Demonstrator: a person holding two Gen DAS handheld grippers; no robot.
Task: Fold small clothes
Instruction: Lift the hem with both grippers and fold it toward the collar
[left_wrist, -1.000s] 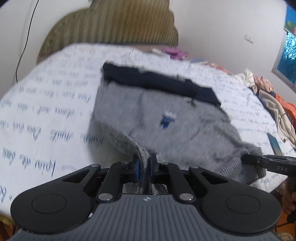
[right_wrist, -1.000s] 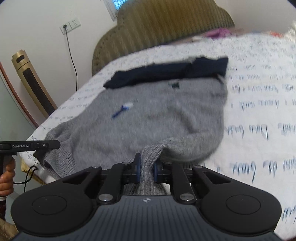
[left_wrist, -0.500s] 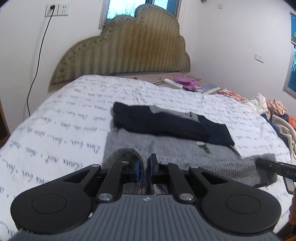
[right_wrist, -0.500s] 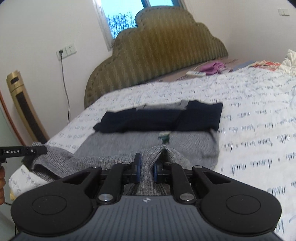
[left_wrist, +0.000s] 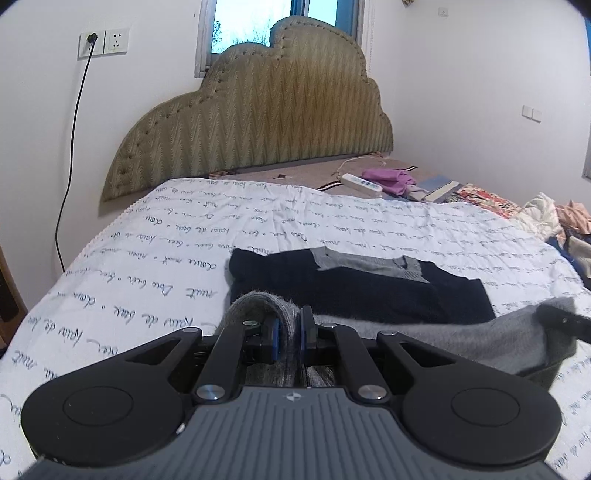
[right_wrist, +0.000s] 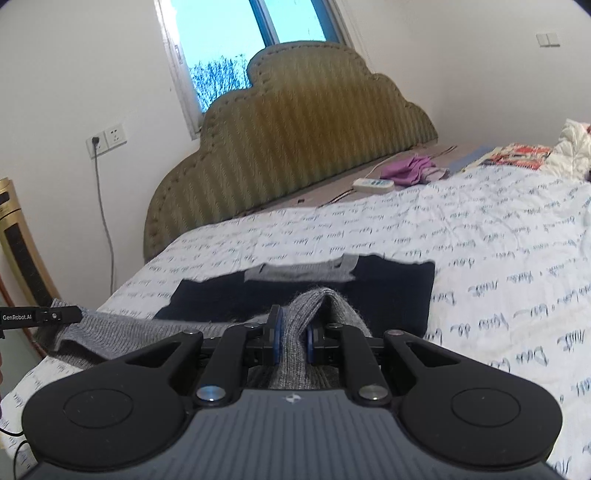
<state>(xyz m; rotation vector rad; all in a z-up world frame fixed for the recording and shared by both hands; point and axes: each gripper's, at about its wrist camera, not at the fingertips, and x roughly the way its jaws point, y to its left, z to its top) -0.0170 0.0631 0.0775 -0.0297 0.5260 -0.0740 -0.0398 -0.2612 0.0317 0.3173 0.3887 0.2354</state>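
A small grey knit sweater (left_wrist: 424, 334) with navy upper part (left_wrist: 354, 288) lies on the white printed bedsheet (left_wrist: 147, 266). My left gripper (left_wrist: 288, 332) is shut on a bunched corner of its grey hem. My right gripper (right_wrist: 293, 334) is shut on the other hem corner (right_wrist: 314, 306). The hem is held low over the sweater body, close to the navy part (right_wrist: 332, 291). In the left wrist view the right gripper's tip (left_wrist: 561, 319) shows at the right edge; in the right wrist view the left gripper's tip (right_wrist: 40, 316) shows at the left.
An olive padded headboard (left_wrist: 258, 122) stands at the far end. A white power strip (left_wrist: 362, 182) and purple cloth (left_wrist: 388, 177) lie near it. A pile of clothes (left_wrist: 554, 218) sits at the right. A wall socket with cable (left_wrist: 90, 40) is at the left.
Both grippers have carried the grey hem forward and down over the sweater toward the navy part. The grey front with its blue emblem is now covered by the folded lower half.
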